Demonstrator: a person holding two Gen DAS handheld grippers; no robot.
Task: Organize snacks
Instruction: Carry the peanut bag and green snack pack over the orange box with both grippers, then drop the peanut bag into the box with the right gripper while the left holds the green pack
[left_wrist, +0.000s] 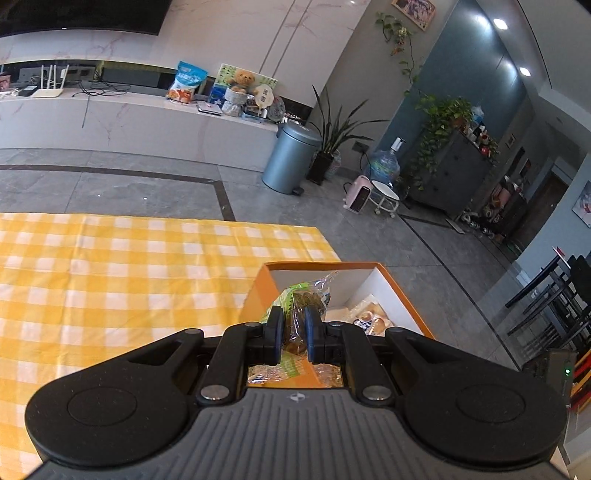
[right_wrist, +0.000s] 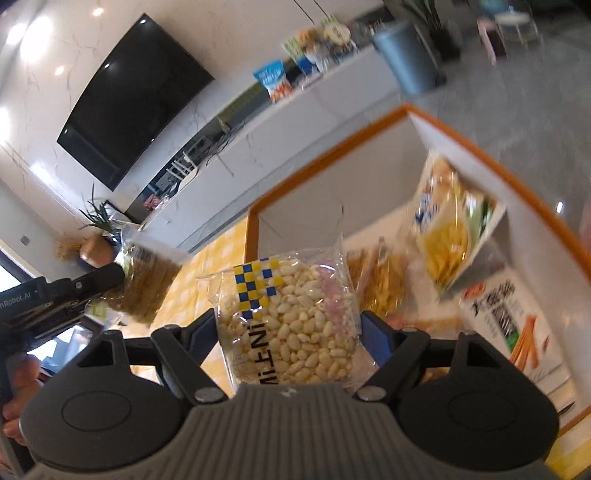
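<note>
My left gripper (left_wrist: 294, 334) is shut on a clear packet of brown biscuits with green print (left_wrist: 299, 308) and holds it over the near left rim of the orange box (left_wrist: 258, 291). It shows from the side in the right wrist view (right_wrist: 147, 280). My right gripper (right_wrist: 288, 332) is shut on a clear bag of puffed rice with a blue and yellow check (right_wrist: 291, 325), just in front of the orange box (right_wrist: 332, 147). Inside the box are a yellow chip bag (right_wrist: 450, 225), a white stick-snack pack (right_wrist: 517, 325) and a golden packet (right_wrist: 376, 280).
The box stands at the right edge of the table with the yellow check cloth (left_wrist: 110, 277). Beyond are the grey floor, a grey bin (left_wrist: 290, 157), plants and a TV bench with snack bags (left_wrist: 184, 81). A hand (right_wrist: 18, 376) holds the left gripper.
</note>
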